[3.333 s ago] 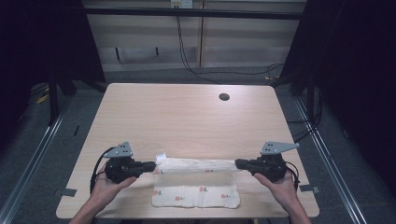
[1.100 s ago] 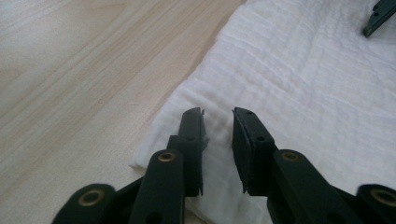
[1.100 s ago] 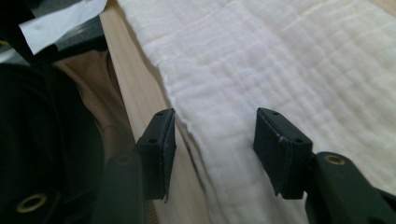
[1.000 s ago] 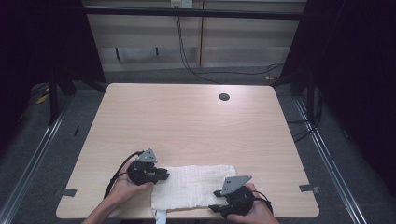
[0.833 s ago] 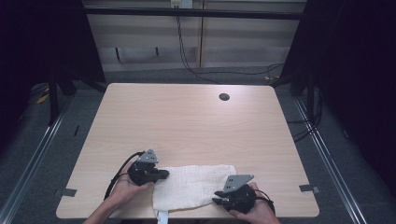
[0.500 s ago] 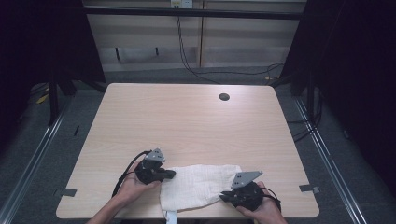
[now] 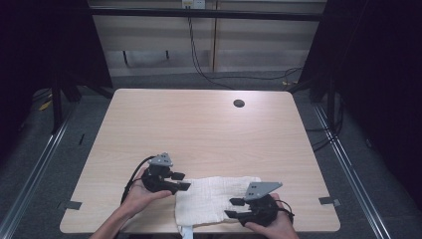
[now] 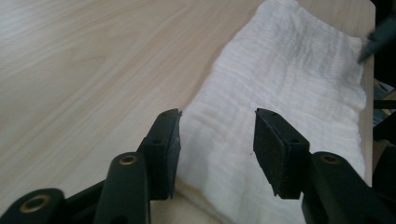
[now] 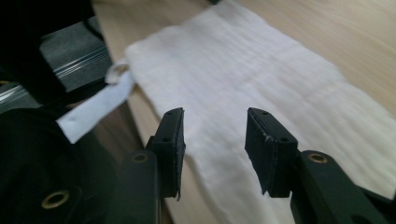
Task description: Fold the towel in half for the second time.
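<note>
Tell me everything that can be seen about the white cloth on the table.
The white cloth is a soft, woven fabric with a fine crinkled, gauze-like texture, folded into a rough rectangle. It lies flat at the near edge of the wooden table, and a white tag hangs over that edge. The left hand-held gripper and the right hand-held gripper each stand over one end with jaws open; their jaws have just been opening, and nothing is clamped.
</note>
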Demonstrator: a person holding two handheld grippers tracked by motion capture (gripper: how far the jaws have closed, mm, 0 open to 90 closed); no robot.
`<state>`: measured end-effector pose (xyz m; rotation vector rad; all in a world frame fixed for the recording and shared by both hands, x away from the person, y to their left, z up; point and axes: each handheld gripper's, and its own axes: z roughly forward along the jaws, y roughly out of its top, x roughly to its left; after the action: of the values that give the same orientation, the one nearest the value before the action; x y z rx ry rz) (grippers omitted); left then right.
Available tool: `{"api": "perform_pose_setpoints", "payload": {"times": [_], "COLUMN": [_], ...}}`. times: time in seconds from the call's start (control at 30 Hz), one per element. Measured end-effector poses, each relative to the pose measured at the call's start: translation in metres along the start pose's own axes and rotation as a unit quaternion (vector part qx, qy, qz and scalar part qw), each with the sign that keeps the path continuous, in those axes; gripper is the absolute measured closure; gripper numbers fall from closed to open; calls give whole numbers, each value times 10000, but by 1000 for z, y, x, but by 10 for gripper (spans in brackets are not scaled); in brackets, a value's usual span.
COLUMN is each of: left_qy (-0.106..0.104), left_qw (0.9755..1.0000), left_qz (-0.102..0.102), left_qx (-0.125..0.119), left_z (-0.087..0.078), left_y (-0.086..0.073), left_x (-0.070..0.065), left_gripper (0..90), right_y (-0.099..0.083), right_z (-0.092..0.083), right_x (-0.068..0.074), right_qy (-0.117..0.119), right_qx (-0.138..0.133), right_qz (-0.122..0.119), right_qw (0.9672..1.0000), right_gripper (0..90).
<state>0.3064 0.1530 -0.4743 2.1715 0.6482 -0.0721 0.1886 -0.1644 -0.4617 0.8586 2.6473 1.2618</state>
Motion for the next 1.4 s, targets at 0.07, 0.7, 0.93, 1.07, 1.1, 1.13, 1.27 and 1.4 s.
{"api": "perform_pose_setpoints", "payload": {"times": [0.07,0.7,0.93,1.07,1.1,1.13,1.27,1.4], "left_qy": [101,572,602,644,644,642,612,574], "left_qw": [9999,9977,9977,9974,9974,9974,9977,9980], "left_qz": [-66,-320,-283,-289,-289,-296,-296,-248], "left_qx": [-4,-180,-164,-138,-138,-134,-77,-66], "left_z": [-6,-22,-25,-24,-24,-24,-20,-14], "left_y": [0,-10,-11,-13,-13,-13,-13,-12], "left_x": [4,28,28,29,29,29,27,24], "left_gripper": [476,397,394,394,394,394,395,393], "right_y": [6,64,59,56,56,56,52,53], "right_z": [7,101,121,124,124,126,125,125], "right_x": [12,44,41,47,47,51,56,51], "right_qy": [146,943,843,807,807,714,365,244], "right_qx": [-4,534,648,603,603,541,458,420], "right_qz": [-135,-565,-613,-734,-734,-903,-1147,-1051], "right_qw": [9998,9925,9924,9922,9922,9919,9917,9933], "right_gripper": [576,584,546,517,517,521,637,792]}}
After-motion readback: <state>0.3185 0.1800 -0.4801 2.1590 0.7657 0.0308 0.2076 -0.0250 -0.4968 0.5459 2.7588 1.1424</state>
